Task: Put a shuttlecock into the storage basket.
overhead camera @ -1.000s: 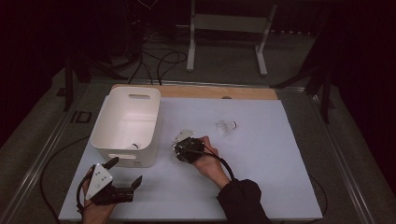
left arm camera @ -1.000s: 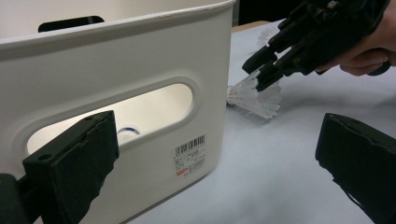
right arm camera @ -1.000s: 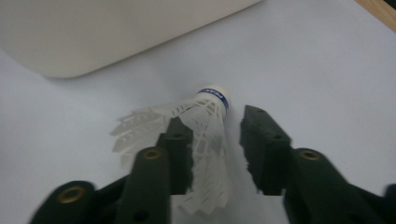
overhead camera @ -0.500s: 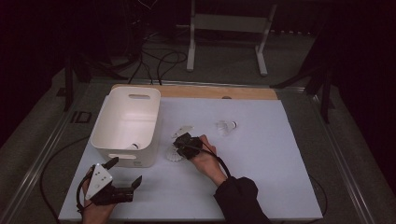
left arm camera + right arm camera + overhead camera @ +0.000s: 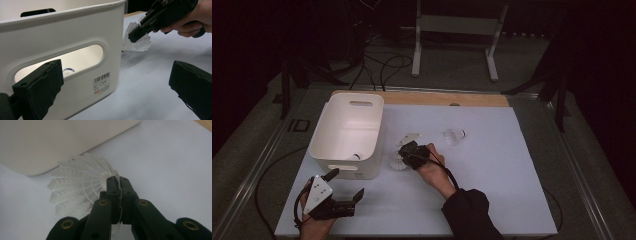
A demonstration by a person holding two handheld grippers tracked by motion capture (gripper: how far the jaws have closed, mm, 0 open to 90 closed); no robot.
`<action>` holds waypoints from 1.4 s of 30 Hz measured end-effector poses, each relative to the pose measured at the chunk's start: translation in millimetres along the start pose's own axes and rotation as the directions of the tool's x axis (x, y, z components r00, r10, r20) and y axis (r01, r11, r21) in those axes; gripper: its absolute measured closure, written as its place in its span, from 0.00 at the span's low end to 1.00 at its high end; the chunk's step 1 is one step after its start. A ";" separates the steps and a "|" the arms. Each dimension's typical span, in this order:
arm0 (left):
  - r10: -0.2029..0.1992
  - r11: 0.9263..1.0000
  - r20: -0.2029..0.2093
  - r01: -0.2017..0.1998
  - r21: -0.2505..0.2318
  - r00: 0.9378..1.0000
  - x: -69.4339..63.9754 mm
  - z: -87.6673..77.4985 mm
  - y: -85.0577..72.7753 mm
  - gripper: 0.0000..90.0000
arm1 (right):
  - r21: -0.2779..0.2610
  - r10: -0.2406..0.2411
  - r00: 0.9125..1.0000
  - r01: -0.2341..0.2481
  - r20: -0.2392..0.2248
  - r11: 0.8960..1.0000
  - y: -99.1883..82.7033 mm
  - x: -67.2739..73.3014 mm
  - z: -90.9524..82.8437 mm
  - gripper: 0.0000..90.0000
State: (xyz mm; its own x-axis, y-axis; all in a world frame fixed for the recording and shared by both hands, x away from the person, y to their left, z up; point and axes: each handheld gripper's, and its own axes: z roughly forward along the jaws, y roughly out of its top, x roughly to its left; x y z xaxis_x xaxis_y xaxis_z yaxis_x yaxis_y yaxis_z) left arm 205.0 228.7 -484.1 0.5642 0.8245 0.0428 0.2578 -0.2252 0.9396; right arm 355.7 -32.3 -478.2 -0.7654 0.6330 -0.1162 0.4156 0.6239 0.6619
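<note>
A white feathered shuttlecock lies on the white table next to the white bin's near corner. My right gripper has just been closing and is now shut on the edge of its skirt. The high view shows the same shuttlecock at the right gripper, beside the bin. A second shuttlecock lies farther right on the table. Another shuttlecock rests inside the bin. My left gripper stands open near the front left, facing the bin's wall.
A wooden strip runs along the table's far edge. Cables and a metal stand sit on the floor beyond it. The bin carries a barcode label under its handle slot.
The right gripper has shifted slightly onto the shuttlecock beside the bin and its jaws have come together on the skirt. The left gripper has kept still.
</note>
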 end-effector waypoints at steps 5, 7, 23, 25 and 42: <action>0.001 1.000 -0.001 -0.001 0.001 1.000 0.1 0.0 0.0 0.00 | -0.011 0.009 1.000 -0.009 -0.003 1.000 4.2 1.7 -4.6 0.98; 0.000 1.000 -0.001 0.000 0.000 1.000 0.0 -0.1 -0.1 0.00 | -0.017 0.002 1.000 -0.002 0.000 1.000 6.4 1.0 -6.6 0.98; 0.000 1.000 0.000 0.000 0.000 1.000 0.1 0.0 0.0 0.00 | -0.045 0.041 0.999 -0.041 0.013 0.998 11.7 -3.2 -18.0 0.98; 0.001 1.000 -0.001 -0.001 0.002 1.000 0.2 -0.1 -0.1 0.00 | -0.051 0.039 0.999 -0.038 0.015 0.998 13.3 -3.8 -19.5 0.98; 0.001 1.000 0.000 -0.001 0.001 1.000 0.1 0.1 -0.1 0.00 | -0.061 0.030 0.999 -0.028 0.023 0.998 21.3 -4.9 -26.0 0.98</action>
State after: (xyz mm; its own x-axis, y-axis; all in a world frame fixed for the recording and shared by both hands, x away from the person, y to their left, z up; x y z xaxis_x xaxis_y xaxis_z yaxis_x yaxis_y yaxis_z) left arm 205.1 228.7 -484.2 0.5643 0.8244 0.0436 0.2585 -0.2266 0.9391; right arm 355.5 -34.0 -444.3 -0.7410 0.6618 -0.1136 0.4062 0.5765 0.7090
